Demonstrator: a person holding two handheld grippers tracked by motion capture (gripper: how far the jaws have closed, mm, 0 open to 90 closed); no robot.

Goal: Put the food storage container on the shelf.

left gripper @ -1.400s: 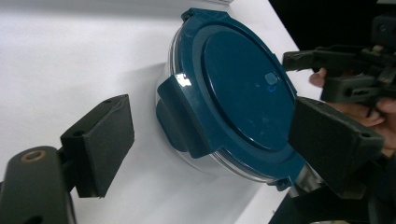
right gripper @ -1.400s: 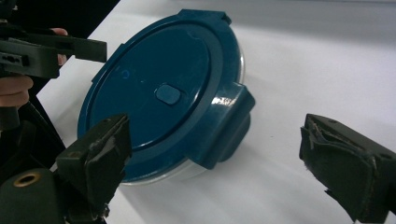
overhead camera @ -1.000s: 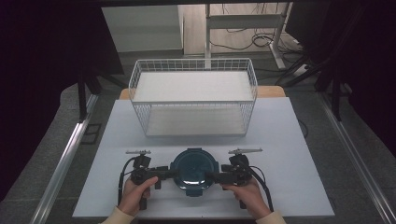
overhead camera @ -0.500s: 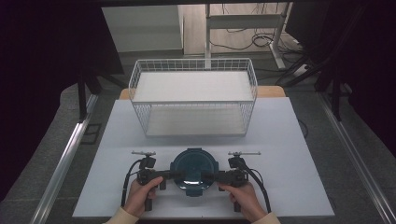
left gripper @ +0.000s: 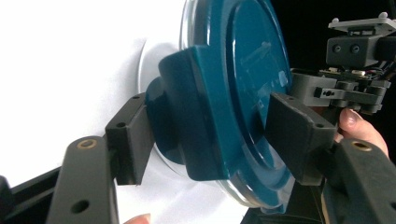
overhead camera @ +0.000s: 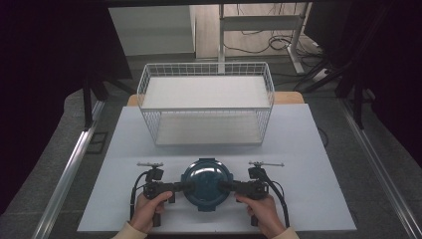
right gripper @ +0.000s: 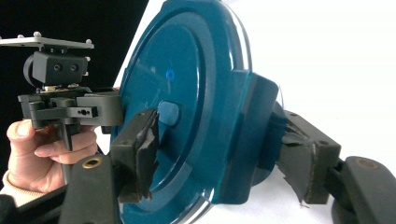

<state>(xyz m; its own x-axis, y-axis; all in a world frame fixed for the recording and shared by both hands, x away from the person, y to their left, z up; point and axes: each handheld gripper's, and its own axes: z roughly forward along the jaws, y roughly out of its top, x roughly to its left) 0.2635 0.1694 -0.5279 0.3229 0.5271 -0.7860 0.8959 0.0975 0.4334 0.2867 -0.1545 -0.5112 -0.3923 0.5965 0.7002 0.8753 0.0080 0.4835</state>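
Observation:
A round teal lidded container [overhead camera: 206,184] lies on the white table [overhead camera: 308,149] near its front edge. My left gripper [overhead camera: 183,187] comes at it from the left and my right gripper [overhead camera: 225,187] from the right. Both sets of jaws have just been closing. In the left gripper view the left gripper [left gripper: 210,133] straddles the container [left gripper: 247,70] at its side clip, one pad under the clip and one on the lid. In the right gripper view the right gripper [right gripper: 222,154] clamps the container [right gripper: 177,70] the same way on the opposite clip.
A white wire basket [overhead camera: 206,109] with a shelf stands behind the container, across the middle of the table. A hand holds each gripper at the table's front edge. Dark floor, a rail and cables lie beyond the table.
Both grippers' jaws have narrowed onto the container's two sides. The hands and the container have stayed where they were.

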